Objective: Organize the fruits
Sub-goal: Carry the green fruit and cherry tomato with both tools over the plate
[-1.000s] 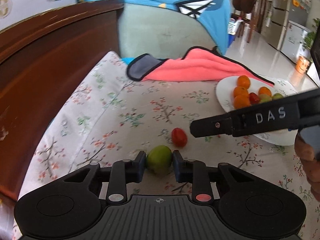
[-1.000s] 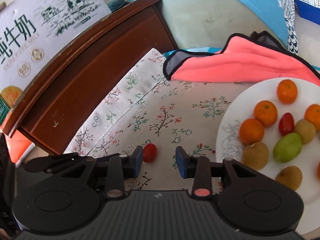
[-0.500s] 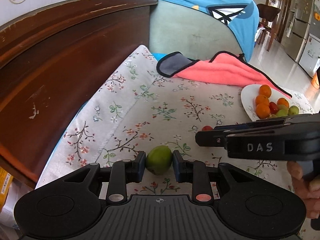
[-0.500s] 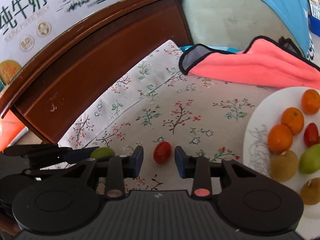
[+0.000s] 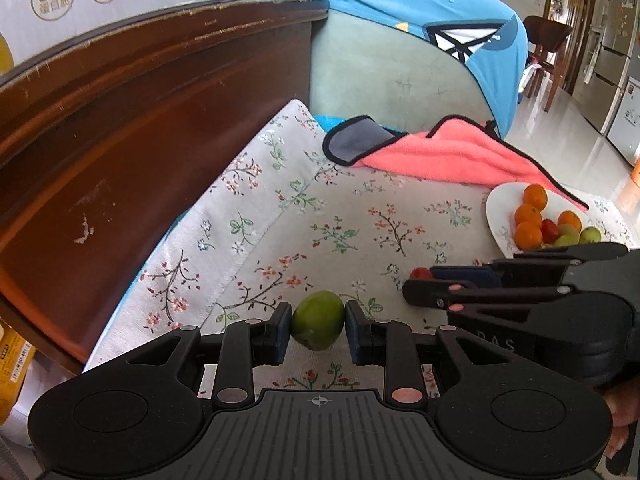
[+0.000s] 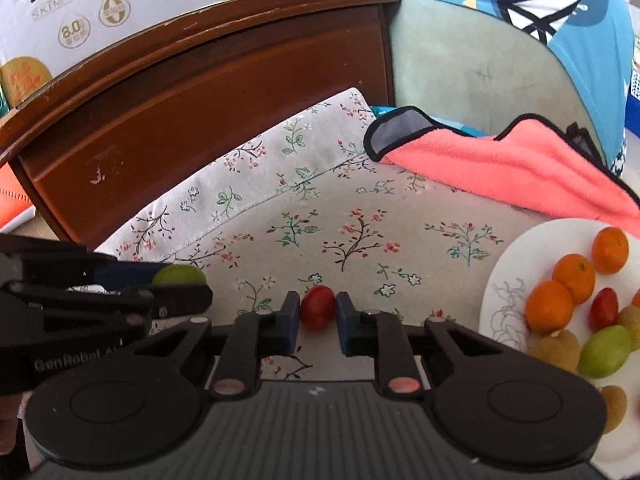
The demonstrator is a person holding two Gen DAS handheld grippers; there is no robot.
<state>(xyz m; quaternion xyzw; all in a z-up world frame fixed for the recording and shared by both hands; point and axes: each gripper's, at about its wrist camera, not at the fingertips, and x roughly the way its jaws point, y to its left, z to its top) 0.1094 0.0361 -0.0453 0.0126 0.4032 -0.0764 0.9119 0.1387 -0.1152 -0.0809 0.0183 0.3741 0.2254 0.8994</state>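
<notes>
My left gripper (image 5: 318, 328) is shut on a green fruit (image 5: 318, 325) just above the floral cloth. My right gripper (image 6: 318, 314) has its jaws closed in around a red cherry tomato (image 6: 318, 312), touching or nearly touching it, low over the cloth. In the left wrist view the right gripper (image 5: 424, 284) lies to the right, with the tomato (image 5: 420, 273) at its tip. In the right wrist view the left gripper (image 6: 176, 288) lies at the left with the green fruit (image 6: 178, 275). A white plate (image 6: 500, 300) at the right holds several oranges, kiwis, a green fruit and a tomato.
A pink towel (image 6: 500, 164) lies on the cloth behind the plate. A brown wooden board (image 6: 180, 112) rises along the left, with a milk carton (image 6: 100, 4) above it. A green chair back with a blue garment (image 6: 520, 32) stands behind.
The left gripper, holding the green fruit, has drawn back and left. The right gripper has moved over the tomato and narrowed its jaws around it.
</notes>
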